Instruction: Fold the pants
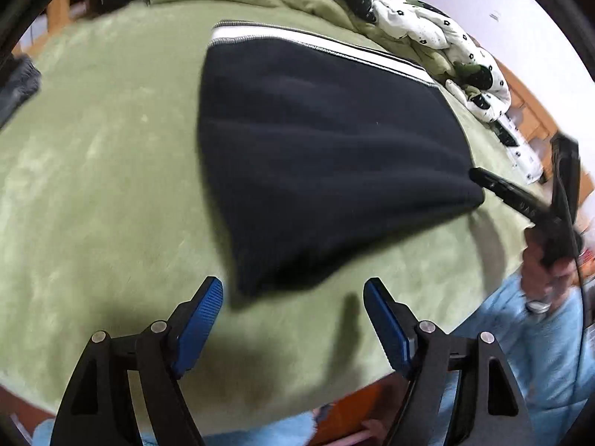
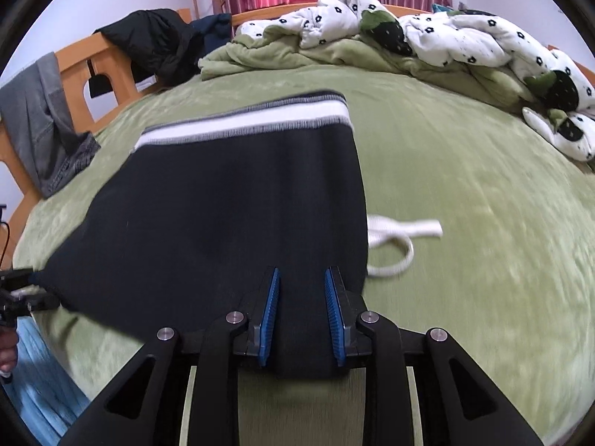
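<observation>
Black pants (image 1: 327, 156) with a white-and-grey waistband (image 2: 245, 120) lie folded on a green blanket (image 1: 93, 186). My left gripper (image 1: 293, 286) hovers open just before their near edge, with nothing between its blue pads (image 1: 202, 319). In the right wrist view my right gripper (image 2: 302, 273) has its jaws narrow, and black fabric from the pants (image 2: 223, 204) fills the gap between the pads. Seen from the left wrist, the right gripper (image 1: 479, 182) meets the pants' right corner, with a hand (image 1: 539, 267) holding it. The left gripper (image 2: 22, 286) shows at the far left edge of the right wrist view.
A white cord (image 2: 401, 238) lies loose on the blanket right of the pants. A rumpled white flowered quilt (image 2: 446, 33) and a green cover are heaped at the far side. Grey jeans (image 2: 44, 122) and a black jacket (image 2: 156, 41) hang over the wooden bed frame (image 2: 100, 55).
</observation>
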Available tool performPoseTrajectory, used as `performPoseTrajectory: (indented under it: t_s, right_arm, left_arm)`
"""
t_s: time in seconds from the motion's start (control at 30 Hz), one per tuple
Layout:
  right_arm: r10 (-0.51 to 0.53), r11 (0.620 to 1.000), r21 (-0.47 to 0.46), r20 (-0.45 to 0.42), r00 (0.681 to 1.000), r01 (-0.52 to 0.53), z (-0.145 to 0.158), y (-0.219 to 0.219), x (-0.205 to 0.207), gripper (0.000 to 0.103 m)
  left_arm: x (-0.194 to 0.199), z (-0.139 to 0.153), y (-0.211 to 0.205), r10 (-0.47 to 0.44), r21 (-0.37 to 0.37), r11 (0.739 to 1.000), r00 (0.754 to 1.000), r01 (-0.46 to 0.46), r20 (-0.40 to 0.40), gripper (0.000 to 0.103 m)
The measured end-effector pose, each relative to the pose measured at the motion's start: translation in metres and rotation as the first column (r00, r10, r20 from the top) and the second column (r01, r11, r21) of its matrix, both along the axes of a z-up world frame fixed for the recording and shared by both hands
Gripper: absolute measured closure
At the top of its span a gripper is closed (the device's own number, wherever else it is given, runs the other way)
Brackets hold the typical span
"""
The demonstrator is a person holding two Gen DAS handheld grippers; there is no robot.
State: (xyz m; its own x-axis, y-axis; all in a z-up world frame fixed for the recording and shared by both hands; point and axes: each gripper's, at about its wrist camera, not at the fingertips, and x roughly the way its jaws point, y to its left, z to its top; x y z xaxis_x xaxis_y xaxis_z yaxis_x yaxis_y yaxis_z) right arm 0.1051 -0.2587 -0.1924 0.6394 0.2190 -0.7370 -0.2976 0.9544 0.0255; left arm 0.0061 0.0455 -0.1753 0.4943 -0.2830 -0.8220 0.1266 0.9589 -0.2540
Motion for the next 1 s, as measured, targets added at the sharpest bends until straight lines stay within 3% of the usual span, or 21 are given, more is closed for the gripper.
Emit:
performPoseTrajectory:
  t_s: [0.17,0.23,0.3,0.33,0.37,0.4,0.47,0.5,0.6,0.63,0.7,0.73,0.77,0.83,1.0]
  right_arm:
    - [-0.007,1.000,-0.019,-0.019,1.000,0.007,0.002,-0.003,-0.021,0.077]
    - [-0.012,1.000,-0.006,-0.008,1.000,0.012,0.005,-0.003,-0.027,0.074]
    - [-0.024,1.000,0.008,-0.014,1.000,0.024,0.005,-0.003,-0.026,0.073]
    - [-0.033,0.999,0.017,-0.025,0.999,0.033,0.004,-0.003,-0.024,0.073]
    - [-0.038,0.999,0.023,-0.033,0.999,0.039,0.003,-0.003,-0.023,0.073]
    - [-0.043,0.999,0.031,-0.039,0.998,0.044,0.002,-0.003,-0.022,0.073]
    - [-0.050,0.998,0.034,-0.034,0.998,0.051,0.000,-0.002,-0.022,0.073]
    - [-0.050,0.998,0.029,-0.031,0.998,0.051,-0.001,-0.001,-0.023,0.073]
    - [-0.047,0.999,0.015,-0.037,0.998,0.047,-0.005,0.000,-0.024,0.071]
    - [-0.043,0.999,0.013,-0.041,0.998,0.043,-0.006,0.000,-0.024,0.071]
    - [-0.022,1.000,-0.014,-0.048,0.999,0.021,-0.008,0.002,-0.025,0.071]
    - [-0.017,1.000,-0.022,-0.043,0.999,0.016,-0.006,0.003,-0.025,0.071]
    - [-0.014,1.000,-0.025,-0.034,0.999,0.013,-0.003,0.002,-0.026,0.071]
    - [-0.008,1.000,0.002,-0.015,1.000,0.008,0.005,0.000,-0.028,0.070]
    - [-0.014,1.000,-0.003,0.035,0.999,0.014,0.012,0.002,-0.023,0.067]
  left_arm:
    - [-0.015,0.020,-0.002,0.015,0.139,0.990,0.994,-0.031,0.112,0.027]
    - [-0.006,0.016,-0.011,-0.015,0.247,0.969,0.995,-0.011,0.100,0.027]
    - [0.003,0.012,-0.020,-0.019,0.326,0.945,0.993,-0.021,0.118,0.034]
    - [0.006,0.011,-0.023,-0.028,0.331,0.944,0.991,-0.017,0.129,0.046]
    - [0.008,0.011,-0.023,-0.029,0.318,0.948,0.989,-0.018,0.144,0.070]
    - [0.008,0.013,-0.021,-0.026,0.297,0.955,0.986,-0.025,0.166,0.082]
    - [0.003,0.022,-0.012,0.029,0.212,0.974,0.970,-0.082,0.242,0.086]
    - [-0.001,0.022,-0.006,0.050,0.181,0.979,0.967,-0.097,0.249,0.086]
    - [-0.002,-0.006,-0.008,0.054,0.204,0.975,0.984,-0.089,0.172,0.085]
    - [-0.007,-0.006,-0.010,0.047,0.208,0.974,0.981,-0.087,0.186,0.082]
    - [-0.013,0.003,-0.007,0.045,0.187,0.979,0.985,-0.076,0.164,0.082]
    - [-0.015,0.007,-0.002,0.053,0.155,0.985,0.986,-0.078,0.157,0.076]
    - [-0.017,0.013,0.003,0.068,0.128,0.988,0.985,-0.088,0.158,0.064]
    - [-0.024,0.024,0.008,0.109,0.115,0.985,0.981,-0.128,0.157,0.051]
    - [-0.022,0.049,0.009,0.129,0.048,0.989,0.975,-0.140,0.180,0.049]
